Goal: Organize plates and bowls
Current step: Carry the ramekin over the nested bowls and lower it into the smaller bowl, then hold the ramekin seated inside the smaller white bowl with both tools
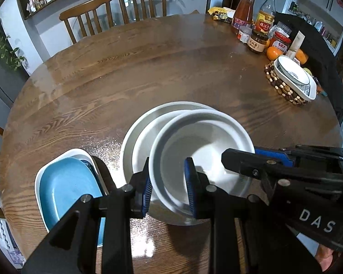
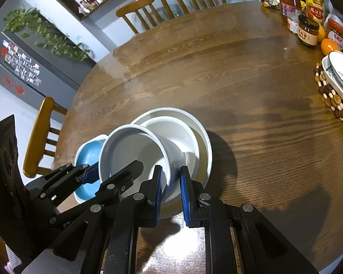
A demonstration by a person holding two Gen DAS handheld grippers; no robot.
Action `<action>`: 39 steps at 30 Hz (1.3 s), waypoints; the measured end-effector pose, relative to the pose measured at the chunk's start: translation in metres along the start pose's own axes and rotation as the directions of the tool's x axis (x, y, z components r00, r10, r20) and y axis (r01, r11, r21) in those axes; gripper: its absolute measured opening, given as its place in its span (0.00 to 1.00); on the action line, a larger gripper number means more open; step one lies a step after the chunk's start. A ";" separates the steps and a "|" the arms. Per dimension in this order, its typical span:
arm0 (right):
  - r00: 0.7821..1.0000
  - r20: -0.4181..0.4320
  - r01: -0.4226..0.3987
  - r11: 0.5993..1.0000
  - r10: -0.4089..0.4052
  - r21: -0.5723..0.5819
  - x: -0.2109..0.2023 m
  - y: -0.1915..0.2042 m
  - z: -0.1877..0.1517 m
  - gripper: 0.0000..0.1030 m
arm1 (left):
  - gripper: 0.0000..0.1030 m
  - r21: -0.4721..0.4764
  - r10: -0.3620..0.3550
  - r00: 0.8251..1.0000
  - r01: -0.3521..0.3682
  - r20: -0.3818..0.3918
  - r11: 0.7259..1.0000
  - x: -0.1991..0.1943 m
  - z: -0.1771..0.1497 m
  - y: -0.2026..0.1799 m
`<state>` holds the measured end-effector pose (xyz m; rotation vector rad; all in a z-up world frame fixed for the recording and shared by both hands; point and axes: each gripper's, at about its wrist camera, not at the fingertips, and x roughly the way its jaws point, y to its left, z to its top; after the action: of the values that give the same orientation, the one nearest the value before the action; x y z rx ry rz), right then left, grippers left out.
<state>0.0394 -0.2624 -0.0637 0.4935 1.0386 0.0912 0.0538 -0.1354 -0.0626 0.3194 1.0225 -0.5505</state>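
Here, the near rim of a tilted white bowl [image 1: 201, 157] is pinched between the pads of the left gripper [image 1: 169, 189], while its opposite wall is straddled by the right gripper [image 2: 171, 191], contact unclear. Beneath it, stacked white plates [image 1: 135, 137] are seen on the wooden table [image 1: 125, 68]; a blue dish [image 1: 66, 189] lies just beside.

Left gripper [image 1: 169, 187]: I am pinching the near wall of the white bowl [image 1: 201, 153] between its blue pads, one inside, one outside. Right gripper [image 2: 171, 191]: I am clamping the same bowl's right wall likewise, its fingers reaching in beside the left's.
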 end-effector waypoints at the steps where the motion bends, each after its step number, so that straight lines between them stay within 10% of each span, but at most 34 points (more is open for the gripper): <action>1: 1.000 -0.005 0.001 1.000 -0.001 0.000 0.002 0.000 0.000 0.17 | 0.22 -0.001 0.000 1.000 0.000 -0.004 1.000 0.001 0.000 0.000; 39: 0.998 -0.068 0.018 1.000 -0.018 -0.005 0.023 -0.005 0.006 0.17 | 0.23 0.001 0.010 0.998 -0.010 -0.059 1.000 0.024 0.003 0.003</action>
<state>0.0556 -0.2617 -0.0816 0.4795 1.1089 0.0950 0.0672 -0.1407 -0.0821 0.3426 1.0768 -0.5349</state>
